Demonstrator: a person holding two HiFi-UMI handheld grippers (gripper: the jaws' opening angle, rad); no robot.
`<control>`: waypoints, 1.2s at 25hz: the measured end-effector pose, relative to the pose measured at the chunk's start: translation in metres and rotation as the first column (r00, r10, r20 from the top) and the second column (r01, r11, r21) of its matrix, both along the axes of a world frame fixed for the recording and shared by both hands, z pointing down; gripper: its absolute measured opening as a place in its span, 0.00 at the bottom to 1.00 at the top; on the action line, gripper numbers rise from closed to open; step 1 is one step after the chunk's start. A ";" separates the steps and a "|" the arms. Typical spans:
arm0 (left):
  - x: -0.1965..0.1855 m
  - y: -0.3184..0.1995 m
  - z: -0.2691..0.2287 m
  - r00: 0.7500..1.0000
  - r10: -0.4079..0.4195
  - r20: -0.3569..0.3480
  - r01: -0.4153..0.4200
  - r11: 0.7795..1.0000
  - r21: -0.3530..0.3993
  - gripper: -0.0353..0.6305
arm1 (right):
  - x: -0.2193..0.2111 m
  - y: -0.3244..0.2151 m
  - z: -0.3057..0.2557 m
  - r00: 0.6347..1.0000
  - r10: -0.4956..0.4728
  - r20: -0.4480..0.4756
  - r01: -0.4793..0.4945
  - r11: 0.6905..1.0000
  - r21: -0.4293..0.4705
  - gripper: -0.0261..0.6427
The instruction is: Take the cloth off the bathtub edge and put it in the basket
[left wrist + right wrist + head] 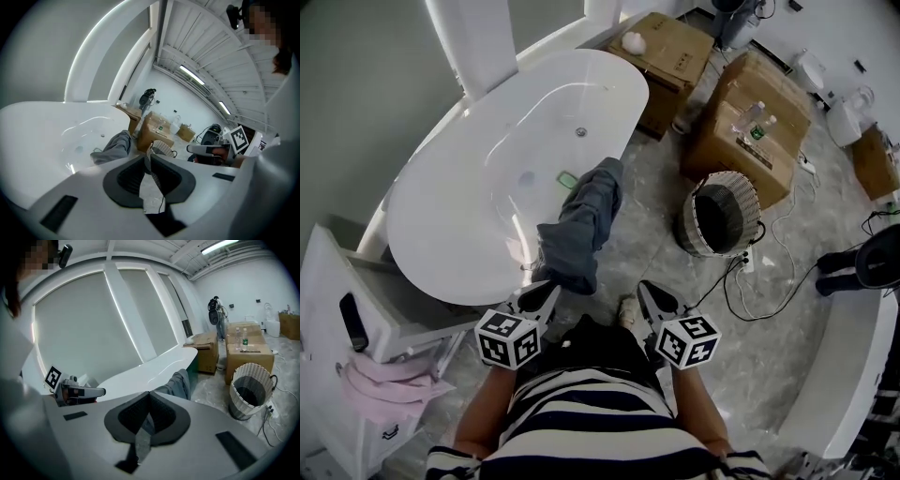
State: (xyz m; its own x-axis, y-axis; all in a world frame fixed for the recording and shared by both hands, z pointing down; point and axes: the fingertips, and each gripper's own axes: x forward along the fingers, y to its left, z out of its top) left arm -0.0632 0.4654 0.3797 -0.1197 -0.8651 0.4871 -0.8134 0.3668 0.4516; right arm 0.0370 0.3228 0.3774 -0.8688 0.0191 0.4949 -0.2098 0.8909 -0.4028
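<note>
A grey-blue cloth [581, 225] hangs over the near rim of the white bathtub [478, 178], one end inside and the other trailing to the floor. A round woven basket [722, 217] stands on the floor to its right. My left gripper [550, 289] is shut and empty, just short of the cloth's lower end. My right gripper [646, 289] is shut and empty too, further right, between cloth and basket. In the left gripper view the cloth [115, 146] lies beyond the closed jaws. The right gripper view shows the cloth [180, 383] ahead and the basket [251, 390] to the right.
Two cardboard boxes [755, 122] [670, 56] stand behind the basket, with bottles on the nearer one. Cables [759, 277] run across the floor by the basket. A white cabinet [337, 309] with a pink towel [380, 384] is at the left. A small green thing [568, 179] lies in the tub.
</note>
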 end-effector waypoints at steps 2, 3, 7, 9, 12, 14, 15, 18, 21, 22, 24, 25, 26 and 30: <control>-0.006 -0.012 0.003 0.999 -0.050 0.001 0.050 0.999 -0.004 0.11 | -0.010 -0.017 0.002 0.999 -0.052 0.010 0.052 0.999 -0.003 0.08; -0.008 -0.018 0.005 0.997 -0.079 0.002 0.079 0.997 -0.008 0.11 | -0.015 -0.025 0.003 0.997 -0.082 0.013 0.082 0.997 -0.001 0.08; -0.013 -0.042 0.015 0.984 -0.178 -0.007 0.177 0.983 -0.040 0.11 | -0.031 -0.058 0.007 0.983 -0.182 0.015 0.182 0.983 -0.007 0.08; -0.014 -0.053 0.017 0.975 -0.222 -0.009 0.221 0.973 -0.059 0.11 | -0.037 -0.071 0.007 0.972 -0.232 0.017 0.233 0.972 -0.026 0.08; -0.011 -0.066 0.024 0.961 -0.277 0.012 0.277 0.956 -0.095 0.11 | -0.046 -0.090 0.016 0.953 -0.303 0.002 0.302 0.952 -0.037 0.08; -0.010 -0.071 0.030 0.950 -0.309 0.037 0.311 0.942 -0.127 0.11 | -0.052 -0.099 0.023 0.940 -0.341 -0.006 0.340 0.939 -0.040 0.08; -0.009 -0.073 0.033 0.945 -0.325 0.044 0.328 0.934 -0.141 0.13 | -0.056 -0.102 0.027 0.933 -0.361 -0.008 0.360 0.932 -0.042 0.08; -0.006 -0.077 0.038 0.926 -0.376 0.045 0.378 0.911 -0.164 0.18 | -0.065 -0.107 0.035 0.905 -0.424 -0.020 0.423 0.905 -0.043 0.08; -0.001 -0.077 0.042 0.908 -0.417 0.040 0.416 0.890 -0.187 0.19 | -0.072 -0.110 0.044 0.884 -0.466 -0.035 0.464 0.885 -0.050 0.08; -0.002 -0.076 0.043 0.904 -0.424 0.043 0.424 0.884 -0.198 0.20 | -0.076 -0.109 0.047 0.879 -0.475 -0.036 0.473 0.879 -0.054 0.08; -0.004 -0.074 0.047 0.900 -0.432 0.055 0.433 0.874 -0.221 0.21 | -0.086 -0.106 0.051 0.867 -0.497 -0.038 0.495 0.867 -0.059 0.08; -0.006 -0.074 0.048 0.899 -0.434 0.060 0.435 0.870 -0.232 0.21 | -0.092 -0.105 0.053 0.859 -0.510 -0.041 0.508 0.859 -0.058 0.08; -0.008 -0.074 0.050 0.899 -0.434 0.064 0.436 0.867 -0.242 0.21 | -0.097 -0.103 0.054 0.851 -0.523 -0.047 0.521 0.852 -0.055 0.08; -0.022 -0.064 0.062 0.899 -0.436 0.053 0.432 0.857 -0.280 0.21 | -0.115 -0.090 0.057 0.826 -0.560 -0.074 0.557 0.829 -0.055 0.08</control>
State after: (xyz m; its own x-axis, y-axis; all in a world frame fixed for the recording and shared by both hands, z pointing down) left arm -0.0855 0.4017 0.4421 -0.4441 -0.5559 0.7027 -0.5378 0.7926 0.2871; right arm -0.0778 0.2330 0.4341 -0.6612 0.5041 0.5556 0.2860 0.8541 -0.4345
